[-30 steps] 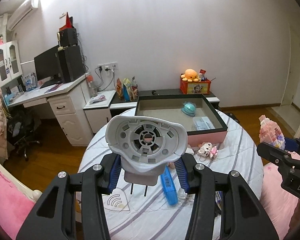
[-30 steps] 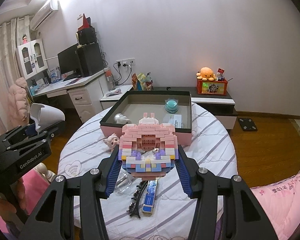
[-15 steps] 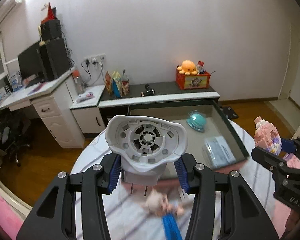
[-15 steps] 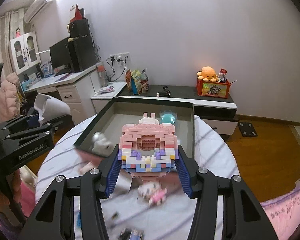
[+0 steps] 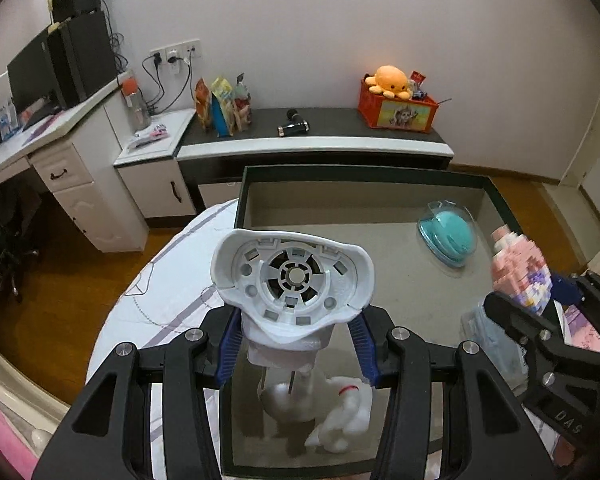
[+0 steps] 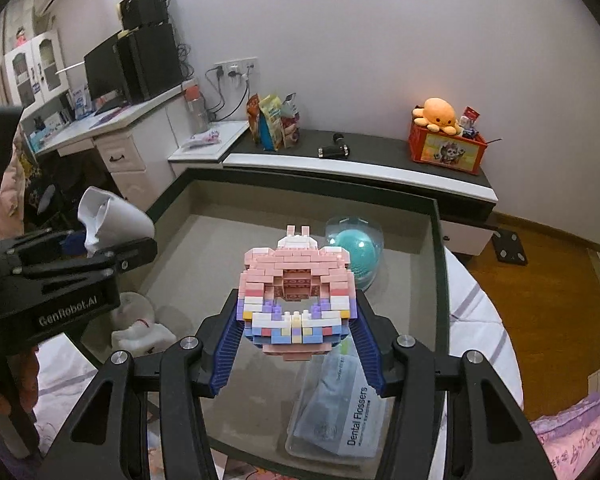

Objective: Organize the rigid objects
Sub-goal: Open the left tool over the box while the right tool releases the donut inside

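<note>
A: Report the left tongs [image 5: 296,354].

B: The jaws are opening. A white plastic fan housing [image 5: 293,280] sits between the blue pads [image 5: 227,350]; whether they press on its base cannot be read from the left wrist view. The housing hangs over the near left part of the open box [image 5: 342,174].

A: Right tongs [image 6: 296,354]?

B: Clamped on a pastel brick-built model [image 6: 296,294], pads against both of its sides, above the near right part of the same box.

A: Box contents?

B: A teal dome in a clear shell [image 6: 354,254] toward the far right corner. A white plush toy [image 5: 338,412] by the near left edge, under the housing. A dental flossers pack [image 6: 340,404] at the near right edge, under the model.

A: Carrier?

B: The box rests on a round worktop with a striped white cloth [image 6: 476,320].
</note>
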Demonstrator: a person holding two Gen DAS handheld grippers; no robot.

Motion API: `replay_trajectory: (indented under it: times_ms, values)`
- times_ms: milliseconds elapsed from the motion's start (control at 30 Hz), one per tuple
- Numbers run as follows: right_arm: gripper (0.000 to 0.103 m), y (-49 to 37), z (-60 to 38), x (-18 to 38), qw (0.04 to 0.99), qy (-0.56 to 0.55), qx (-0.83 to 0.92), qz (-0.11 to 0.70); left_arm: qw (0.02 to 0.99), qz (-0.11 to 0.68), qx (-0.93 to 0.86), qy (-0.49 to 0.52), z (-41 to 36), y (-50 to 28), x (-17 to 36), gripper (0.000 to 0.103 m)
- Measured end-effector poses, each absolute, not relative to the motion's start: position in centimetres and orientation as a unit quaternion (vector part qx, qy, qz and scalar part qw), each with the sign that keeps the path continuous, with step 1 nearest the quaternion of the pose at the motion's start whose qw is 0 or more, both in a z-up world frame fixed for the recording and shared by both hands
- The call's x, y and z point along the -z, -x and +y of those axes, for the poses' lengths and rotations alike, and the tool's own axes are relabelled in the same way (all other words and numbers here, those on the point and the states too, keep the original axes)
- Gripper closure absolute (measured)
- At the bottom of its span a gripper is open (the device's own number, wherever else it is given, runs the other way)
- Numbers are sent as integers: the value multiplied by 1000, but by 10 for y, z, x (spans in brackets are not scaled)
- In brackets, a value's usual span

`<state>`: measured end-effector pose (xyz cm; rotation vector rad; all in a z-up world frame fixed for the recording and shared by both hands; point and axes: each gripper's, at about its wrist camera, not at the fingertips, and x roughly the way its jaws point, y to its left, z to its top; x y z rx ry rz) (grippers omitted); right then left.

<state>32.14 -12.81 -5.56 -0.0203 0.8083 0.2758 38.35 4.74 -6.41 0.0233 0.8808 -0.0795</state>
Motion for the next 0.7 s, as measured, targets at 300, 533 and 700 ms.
replay_trajectory:
  times_ms: [300, 533, 700]
  values:
    - [19, -320, -140, 47, 920, -6, -105, 379, 917, 399, 19, -10, 56, -375, 56, 2]
    - [19, -318, -138, 44, 919, 0, -104, 379, 915, 403, 21, -22, 52, -372, 55, 2]
    - [19, -299, -140, 28, 926, 5, -99, 365, 923, 384, 17, -32, 49, -346, 37, 2]
